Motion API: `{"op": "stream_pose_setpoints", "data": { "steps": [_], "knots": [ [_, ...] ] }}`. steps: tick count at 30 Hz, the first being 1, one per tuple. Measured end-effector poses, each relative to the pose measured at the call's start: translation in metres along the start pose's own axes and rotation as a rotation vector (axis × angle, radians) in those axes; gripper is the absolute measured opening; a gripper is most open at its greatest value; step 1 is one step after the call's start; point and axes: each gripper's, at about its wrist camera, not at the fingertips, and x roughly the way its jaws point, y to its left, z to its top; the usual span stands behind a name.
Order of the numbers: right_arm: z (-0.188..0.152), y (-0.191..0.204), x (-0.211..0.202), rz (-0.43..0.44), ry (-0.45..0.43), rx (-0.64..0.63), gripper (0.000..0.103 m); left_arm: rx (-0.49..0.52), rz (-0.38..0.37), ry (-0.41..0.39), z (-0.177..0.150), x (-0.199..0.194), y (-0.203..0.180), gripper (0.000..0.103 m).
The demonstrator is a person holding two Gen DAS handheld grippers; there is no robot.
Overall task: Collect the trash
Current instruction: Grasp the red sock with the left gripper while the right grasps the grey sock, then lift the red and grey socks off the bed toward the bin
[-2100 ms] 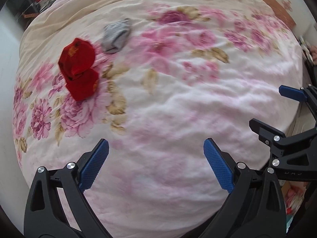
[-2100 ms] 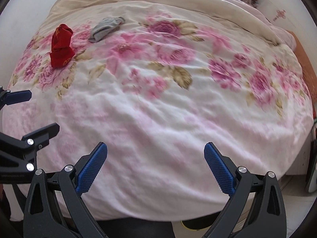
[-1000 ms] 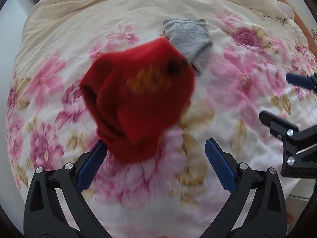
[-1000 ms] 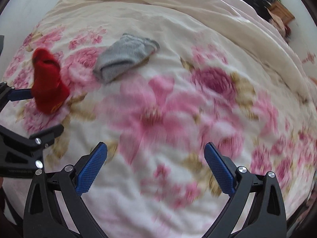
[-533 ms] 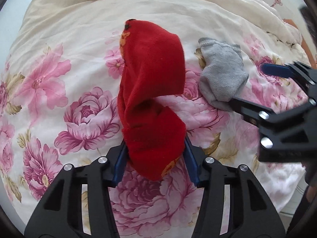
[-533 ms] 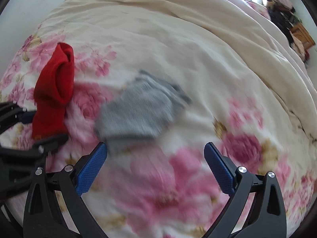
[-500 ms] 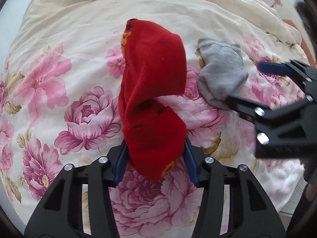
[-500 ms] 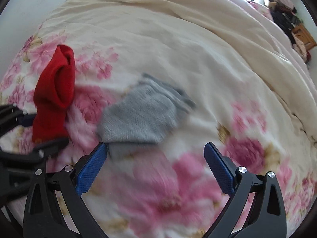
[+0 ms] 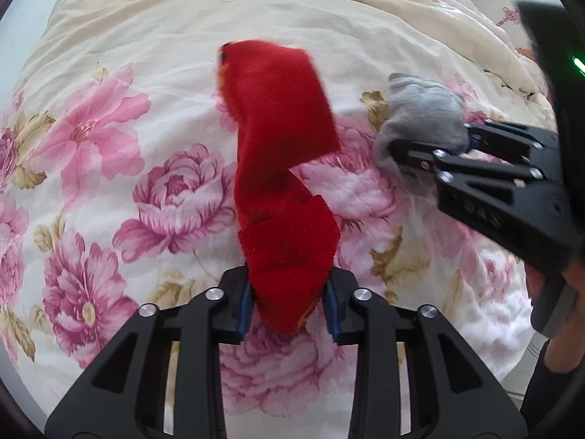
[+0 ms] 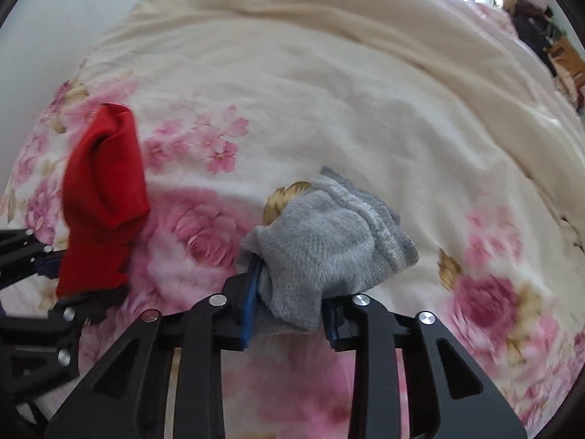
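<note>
A red sock (image 9: 278, 168) stands up off the flowered bed cover (image 9: 109, 146), its lower end between the blue pads of my left gripper (image 9: 289, 307). The jaws are closing and the pads press on the cloth. To its right, a bunched grey sock (image 9: 420, 117) is pinched by my right gripper (image 9: 435, 142). In the right wrist view that right gripper (image 10: 289, 311) is shut on the grey sock (image 10: 329, 248), which bulges above the pads. The red sock (image 10: 102, 197) shows there at the left.
A cream quilt fold (image 10: 365, 55) runs across the back of the bed. A pale wall (image 10: 55, 18) borders the bed's left side. A person's hand (image 9: 548, 281) holds the right gripper's handle. Dark furniture and clothes (image 10: 563, 58) sit far right.
My right gripper went from wide open above the grey sock to shut on it, bunching it. My left gripper's jaws narrowed further on the red sock.
</note>
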Motion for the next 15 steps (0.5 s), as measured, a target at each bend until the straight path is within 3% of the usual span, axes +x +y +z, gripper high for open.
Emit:
{"op": "stream_pose_setpoints", "data": {
  "steps": [10, 15],
  "knots": [
    [-0.084, 0.012, -0.059, 0.007, -0.008, 0.086, 0.027, 0.058, -0.050, 0.037, -0.049, -0.036, -0.017, 0.027],
    [-0.137, 0.017, -0.088, 0.002, 0.006, 0.139, 0.029, 0.116, -0.036, 0.068, -0.084, -0.052, -0.049, 0.027]
  ]
}}
